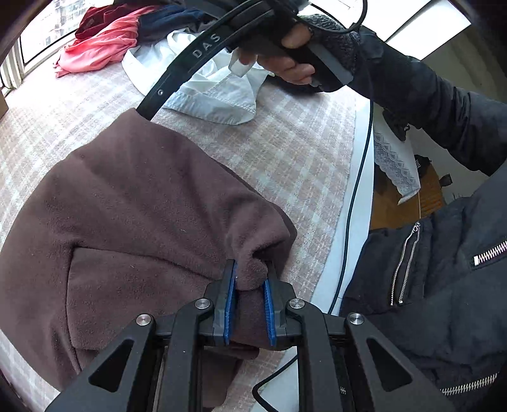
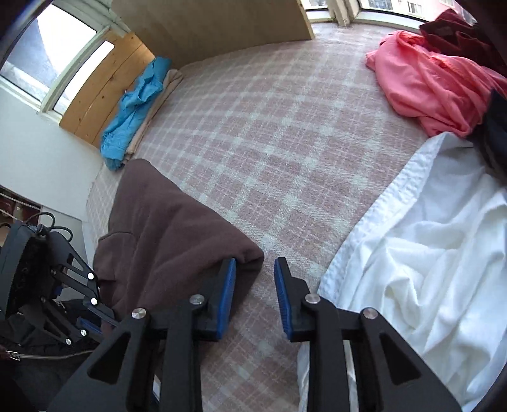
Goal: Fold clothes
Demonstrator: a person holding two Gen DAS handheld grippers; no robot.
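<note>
The brown fleece garment [image 1: 133,202] is clamped at one corner by the left gripper [image 1: 250,282]; the right gripper [image 2: 255,279], parted and empty, must next pinch the adjacent corner.

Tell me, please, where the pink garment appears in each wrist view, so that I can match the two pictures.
Left wrist view: the pink garment lies crumpled at the upper left, far across the checked bed cover, left of the white shirt.
Right wrist view: it lies at the upper right, beyond the white shirt.
Shared landmark: the dark red garment touching its far side.
</note>
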